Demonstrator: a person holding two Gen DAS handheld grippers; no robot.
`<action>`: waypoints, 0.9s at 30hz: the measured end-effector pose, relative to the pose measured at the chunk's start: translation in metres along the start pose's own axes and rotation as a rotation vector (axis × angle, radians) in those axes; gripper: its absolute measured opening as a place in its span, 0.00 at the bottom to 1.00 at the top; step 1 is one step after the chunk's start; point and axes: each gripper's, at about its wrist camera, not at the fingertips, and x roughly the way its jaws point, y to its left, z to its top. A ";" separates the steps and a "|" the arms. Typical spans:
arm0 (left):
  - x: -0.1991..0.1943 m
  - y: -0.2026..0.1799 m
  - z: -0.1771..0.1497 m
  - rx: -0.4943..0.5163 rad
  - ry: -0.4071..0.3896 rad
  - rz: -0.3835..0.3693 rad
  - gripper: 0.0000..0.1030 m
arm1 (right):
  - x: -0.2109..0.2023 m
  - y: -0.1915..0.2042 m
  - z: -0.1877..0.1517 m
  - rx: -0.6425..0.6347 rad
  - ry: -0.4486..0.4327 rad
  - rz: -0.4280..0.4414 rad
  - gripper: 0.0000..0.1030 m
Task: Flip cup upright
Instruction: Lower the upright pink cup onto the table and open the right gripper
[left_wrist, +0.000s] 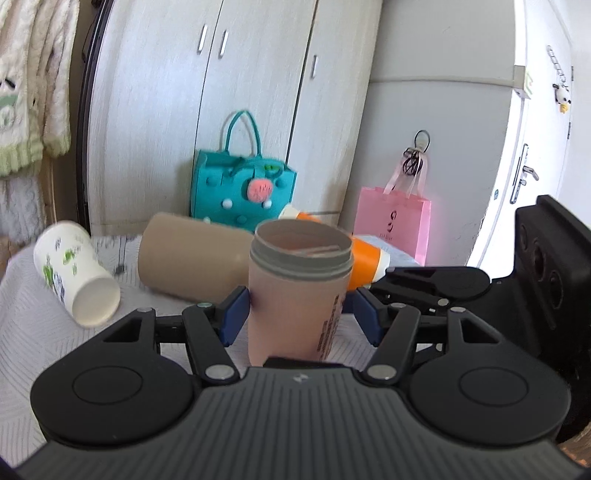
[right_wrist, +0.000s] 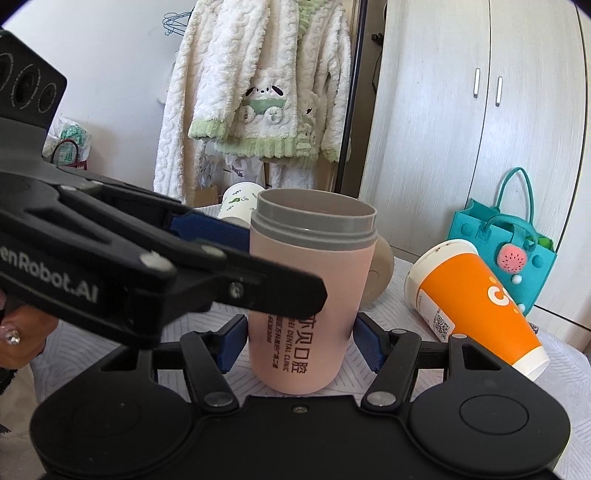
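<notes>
Cup (left_wrist: 295, 291) stands upright on the tabletop (left_wrist: 33, 325), mouth up, grey rim, pink body with dark print. Left tongs (left_wrist: 300, 317) bracket it: left blue pad (left_wrist: 233, 319) touches the wall, the other shows a sliver of gap; tongs wide, not clamped. Right tongs (right_wrist: 300, 341) also straddle the cup (right_wrist: 308, 291) low down, both pads apart from it, wide. Left tongs cross the right view from the left, one pad (right_wrist: 210, 229) against the cup under the rim. Lying on their sides: tan cup (left_wrist: 192, 254) behind, white cup (left_wrist: 75, 273) at left, orange cup (right_wrist: 476, 306) at right. Teal bag (left_wrist: 240, 184) and pink bag (left_wrist: 393, 221) stand by the wardrobe (left_wrist: 177, 110).
</notes>
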 end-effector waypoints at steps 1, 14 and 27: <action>0.001 0.001 -0.001 -0.014 0.006 -0.002 0.59 | 0.000 0.001 0.000 -0.003 -0.001 -0.004 0.66; -0.007 -0.005 -0.005 -0.003 0.035 0.018 0.59 | -0.011 0.006 0.001 -0.031 0.011 -0.039 0.68; -0.074 -0.021 -0.011 -0.018 0.014 0.116 0.68 | -0.073 0.027 -0.008 0.065 -0.062 -0.140 0.83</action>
